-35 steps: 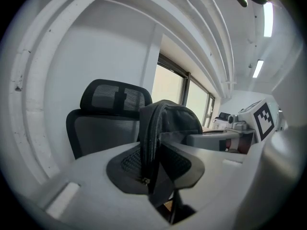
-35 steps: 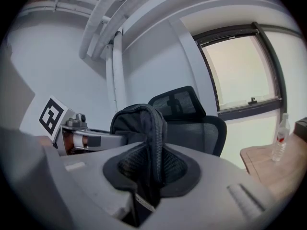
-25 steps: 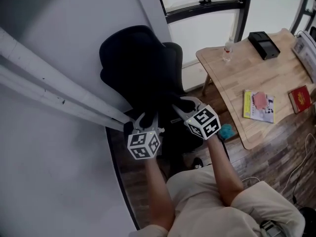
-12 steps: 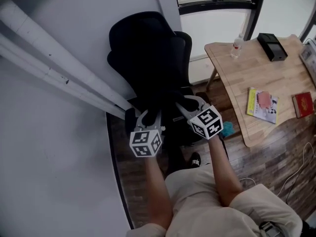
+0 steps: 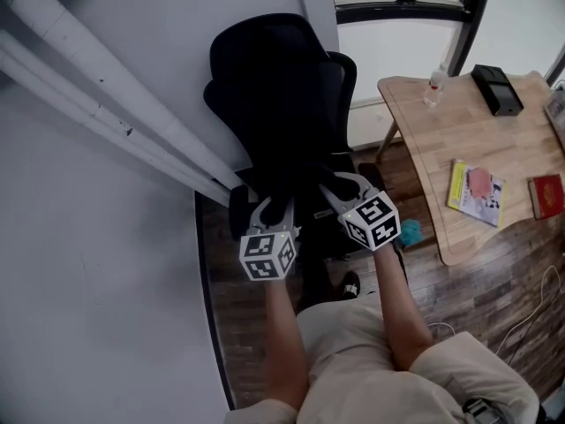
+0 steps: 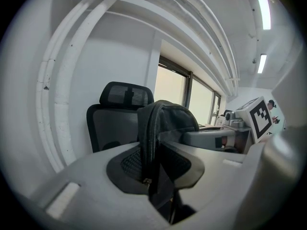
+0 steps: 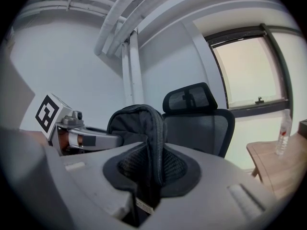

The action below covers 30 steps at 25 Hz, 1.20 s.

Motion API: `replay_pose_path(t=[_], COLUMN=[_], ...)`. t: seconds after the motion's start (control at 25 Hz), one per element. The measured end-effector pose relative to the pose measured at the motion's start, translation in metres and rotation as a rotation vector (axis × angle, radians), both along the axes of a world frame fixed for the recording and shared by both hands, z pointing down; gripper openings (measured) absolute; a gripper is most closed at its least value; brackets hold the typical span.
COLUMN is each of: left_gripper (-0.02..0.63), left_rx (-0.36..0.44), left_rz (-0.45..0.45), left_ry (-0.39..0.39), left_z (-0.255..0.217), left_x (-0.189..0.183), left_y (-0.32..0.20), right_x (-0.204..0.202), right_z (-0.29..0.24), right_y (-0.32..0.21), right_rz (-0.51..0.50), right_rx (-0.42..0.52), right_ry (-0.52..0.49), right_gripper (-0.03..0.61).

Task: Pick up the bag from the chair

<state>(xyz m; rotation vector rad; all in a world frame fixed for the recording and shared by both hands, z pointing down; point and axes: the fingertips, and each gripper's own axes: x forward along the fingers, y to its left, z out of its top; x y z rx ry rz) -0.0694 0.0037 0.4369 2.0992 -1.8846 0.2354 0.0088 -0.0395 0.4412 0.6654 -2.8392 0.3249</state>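
A black bag (image 6: 165, 123) with a zip along its edge stands in front of the black mesh office chair (image 5: 282, 87). My left gripper (image 6: 158, 176) is shut on the bag's zippered edge. My right gripper (image 7: 151, 171) is shut on the same bag (image 7: 136, 123) from the other side. In the head view the left gripper (image 5: 275, 208) and the right gripper (image 5: 340, 188) sit side by side over the chair's seat. There the bag is black on black and hard to make out. The chair's headrest (image 7: 187, 98) rises behind the bag.
A wooden table (image 5: 441, 157) stands to the right with a bottle (image 5: 437, 85), a black box (image 5: 496, 89) and books (image 5: 477, 193). A white wall with pipes (image 5: 106, 122) runs close on the left. Cables (image 5: 530, 307) lie on the wooden floor.
The head view has shifted, so the chair and both grippers sit further right in the picture. Both grippers keep their place over the seat.
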Motion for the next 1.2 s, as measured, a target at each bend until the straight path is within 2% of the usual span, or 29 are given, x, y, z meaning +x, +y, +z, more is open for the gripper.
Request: replay_pose_path(t=[0.28,1.2], left_gripper=[0.083,0.084], left_rx=[0.001,0.010], left_rz=[-0.037,-0.051], left_ry=[0.008,0.005], left_z=[0.000,-0.002], left_x=[0.006,-0.001], left_y=[-0.001,0.009], right_x=[0.006,0.000], right_z=[-0.002,-0.005], right_y=[-0.002,0.009], right_rz=[0.028,0.020], right_rx=[0.005,0.010], right_ry=[0.016,0.038], right_gripper=[0.080,0.081])
